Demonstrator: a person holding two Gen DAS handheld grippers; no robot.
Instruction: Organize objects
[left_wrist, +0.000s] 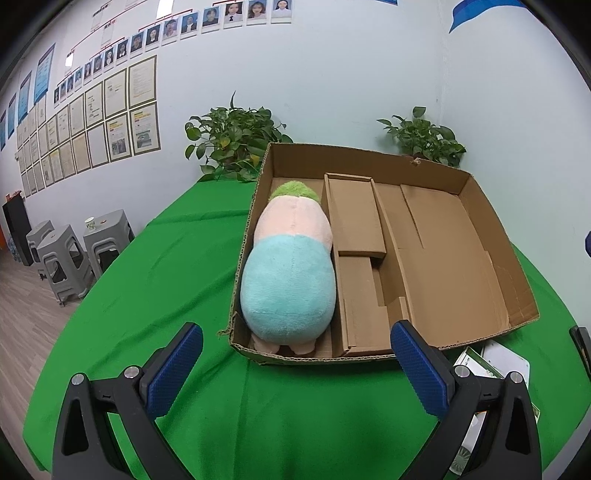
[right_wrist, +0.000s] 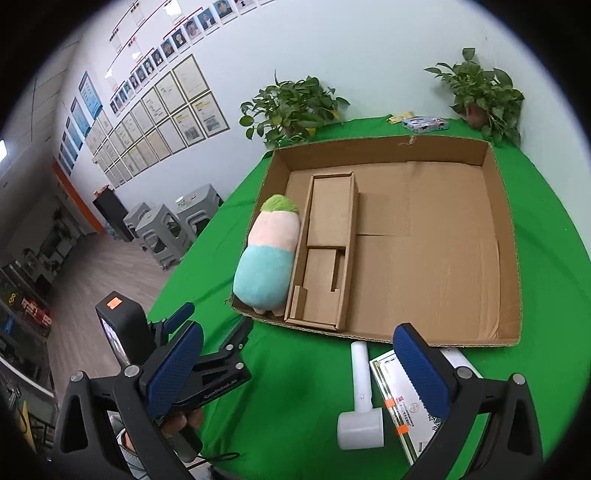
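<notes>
Left tool (left_wrist: 295, 365) spread wide and empty, hovering over the green tabletop (left_wrist: 166, 258) just short of the near wall of the cardboard box (left_wrist: 369, 157). Right tool (right_wrist: 297, 369) likewise spread wide, gripping nothing, poised above two items that lie outside the box beside its near wall: a white handheld device (right_wrist: 360, 402) with a cylindrical head, and just beside it a flat printed packet (right_wrist: 391, 391), partly hidden behind the right-hand finger. The plush toy (left_wrist: 291, 269), with teal base, pink middle and green tuft, lies lengthwise in the narrow left compartment of the box, pressed between the outer wall and the cardboard divider insert (right_wrist: 325, 251); the large right compartment is bare. Judged handling: the plush is light, soft and compressible, and needs no further grip. The white device looks rigid, smooth and possibly slippery; its straight handle offers the surest hold, taken across the narrow width. The packet looks thin, stiff and low on the cloth, so an edge grip seems necessary. A small wrapped packet (right_wrist: 424, 123) lies far back between two potted plants (right_wrist: 291, 107)
</notes>
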